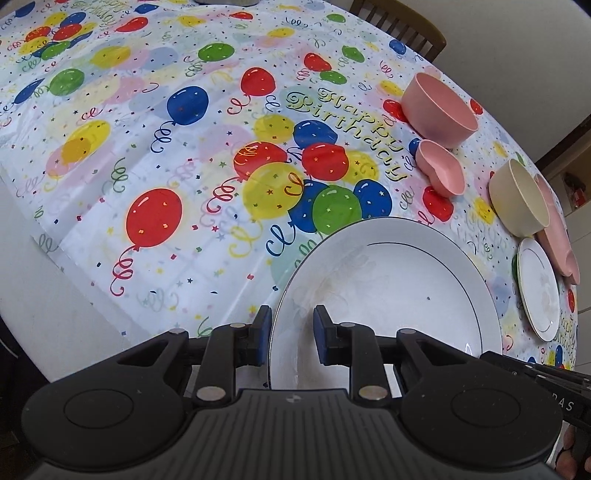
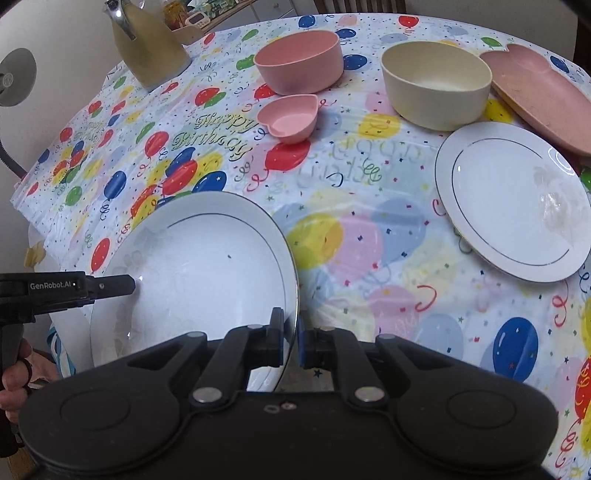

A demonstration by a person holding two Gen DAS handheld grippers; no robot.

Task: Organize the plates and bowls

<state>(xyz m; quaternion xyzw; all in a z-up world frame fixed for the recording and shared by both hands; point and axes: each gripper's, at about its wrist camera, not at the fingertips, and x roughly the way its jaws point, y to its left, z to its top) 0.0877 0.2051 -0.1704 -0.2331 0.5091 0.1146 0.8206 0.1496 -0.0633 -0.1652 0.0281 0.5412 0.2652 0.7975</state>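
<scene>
My right tongs point(image 2: 290, 341) are clenched on the rim of the large white plate point(image 2: 207, 266); my left tongs point(image 1: 291, 330) straddle its opposite rim, pads apart. The plate is above the balloon tablecloth point(image 2: 369, 236). A wooden chair point(image 1: 399, 22) stands behind.

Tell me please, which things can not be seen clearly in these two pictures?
- Large white plate: its near edge is hidden behind both tool bodies, in both views.
- Left tool: whether its pads touch the rim is unclear; a gap shows.
- Pink heart-shaped plate: cut off by the right wrist view's edge; in the left, partly behind the cream bowl.
- Yellow jug: top cut off.
</scene>
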